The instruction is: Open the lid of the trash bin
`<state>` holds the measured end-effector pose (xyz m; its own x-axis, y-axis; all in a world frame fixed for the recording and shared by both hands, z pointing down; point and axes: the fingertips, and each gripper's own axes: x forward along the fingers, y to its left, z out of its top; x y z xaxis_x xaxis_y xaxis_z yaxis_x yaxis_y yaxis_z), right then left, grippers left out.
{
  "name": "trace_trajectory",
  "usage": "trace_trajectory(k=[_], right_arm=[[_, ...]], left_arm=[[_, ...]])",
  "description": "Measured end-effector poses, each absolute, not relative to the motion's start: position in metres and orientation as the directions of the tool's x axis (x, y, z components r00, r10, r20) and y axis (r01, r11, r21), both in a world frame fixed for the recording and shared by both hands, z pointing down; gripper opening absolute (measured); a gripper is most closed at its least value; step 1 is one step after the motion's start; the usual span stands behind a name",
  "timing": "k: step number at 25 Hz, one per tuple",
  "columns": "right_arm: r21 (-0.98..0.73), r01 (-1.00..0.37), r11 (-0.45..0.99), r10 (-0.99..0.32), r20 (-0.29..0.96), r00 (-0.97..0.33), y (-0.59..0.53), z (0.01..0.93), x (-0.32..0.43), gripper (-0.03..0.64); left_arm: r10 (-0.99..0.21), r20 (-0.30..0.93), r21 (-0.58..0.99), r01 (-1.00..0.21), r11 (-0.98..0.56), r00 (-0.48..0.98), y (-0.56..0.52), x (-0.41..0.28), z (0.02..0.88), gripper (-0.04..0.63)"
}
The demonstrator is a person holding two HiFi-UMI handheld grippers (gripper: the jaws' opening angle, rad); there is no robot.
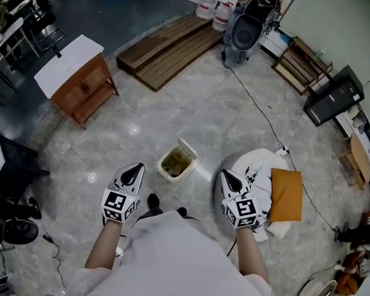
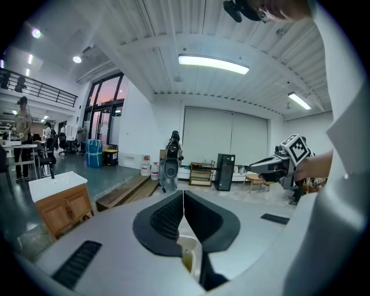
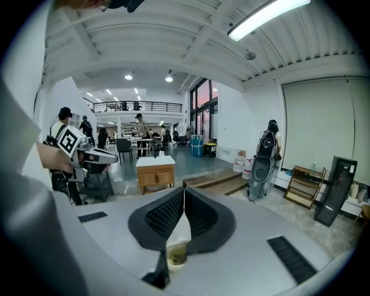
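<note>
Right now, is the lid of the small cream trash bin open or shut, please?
Open: the small cream trash bin shows its stained inside, its lid tipped back.

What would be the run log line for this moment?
trash bin: open | left gripper: jaws shut, empty | right gripper: jaws shut, empty

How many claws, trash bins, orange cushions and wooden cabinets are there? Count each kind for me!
claws: 2, the left claw and the right claw, both shut
trash bin: 1, lid open
orange cushion: 1
wooden cabinet: 1
Total: 5
</note>
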<state>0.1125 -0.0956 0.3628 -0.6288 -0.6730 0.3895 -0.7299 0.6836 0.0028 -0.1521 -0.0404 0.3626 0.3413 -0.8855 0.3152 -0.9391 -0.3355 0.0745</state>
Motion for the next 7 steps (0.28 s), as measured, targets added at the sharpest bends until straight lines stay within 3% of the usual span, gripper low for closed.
trace_trajectory(k=[7], right_arm=[[0.009, -0.718, 0.696, -0.662, 0.397, -0.636, -0.0939, 0.3687, 0.1082, 0.031]], left_arm=[[-0.884, 0.325, 0.074, -0.941, -0.329, 0.335, -0.0387, -0.1548, 0.3698, 0.018]])
